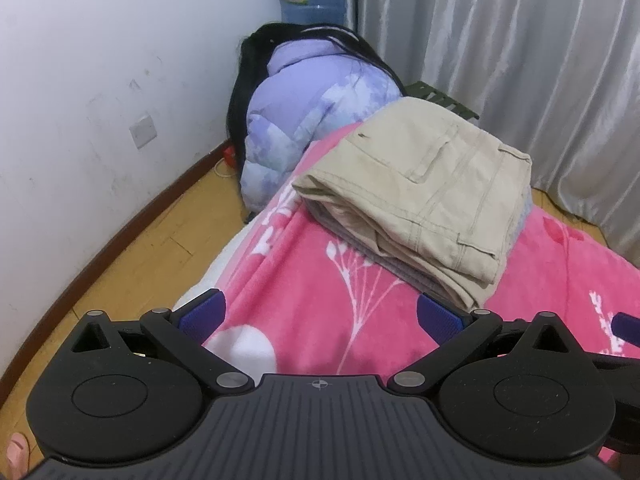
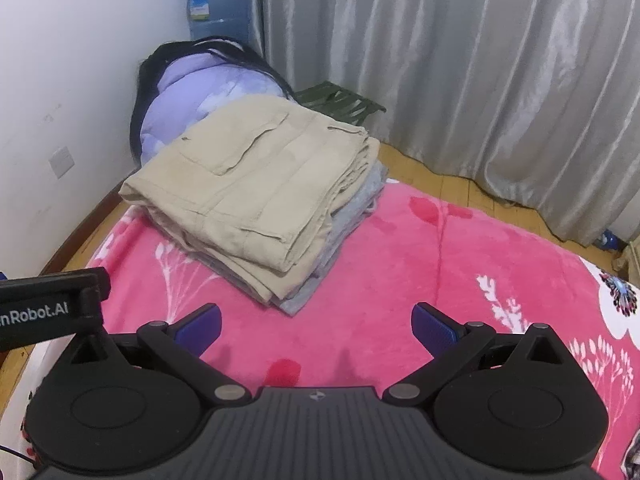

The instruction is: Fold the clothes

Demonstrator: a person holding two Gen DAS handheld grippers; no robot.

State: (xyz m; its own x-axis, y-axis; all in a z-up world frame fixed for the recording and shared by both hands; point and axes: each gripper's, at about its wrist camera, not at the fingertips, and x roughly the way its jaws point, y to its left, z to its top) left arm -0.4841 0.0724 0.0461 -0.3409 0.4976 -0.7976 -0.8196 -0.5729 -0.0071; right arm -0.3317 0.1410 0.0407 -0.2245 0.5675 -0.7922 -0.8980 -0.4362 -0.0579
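Folded beige trousers [image 2: 256, 184] lie atop a grey garment [image 2: 352, 216] at the far left of the pink bed [image 2: 460, 248]; left tool [image 1: 320, 316] and right tool [image 2: 316, 324] hover near, fingers apart, empty; square the stack's edges gently

White wall [image 1: 80, 80], grey curtains [image 1: 500, 60], wooden floor [image 1: 140, 248].

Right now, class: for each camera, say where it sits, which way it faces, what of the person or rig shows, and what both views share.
Left wrist: on the left tool, facing over the pink blanket toward the wall corner; its open fingers and a fingertip show.
Right wrist: on the right tool, facing the curtain; its open fingers show.
Shared: folded beige trousers atop grey clothing, water jug.
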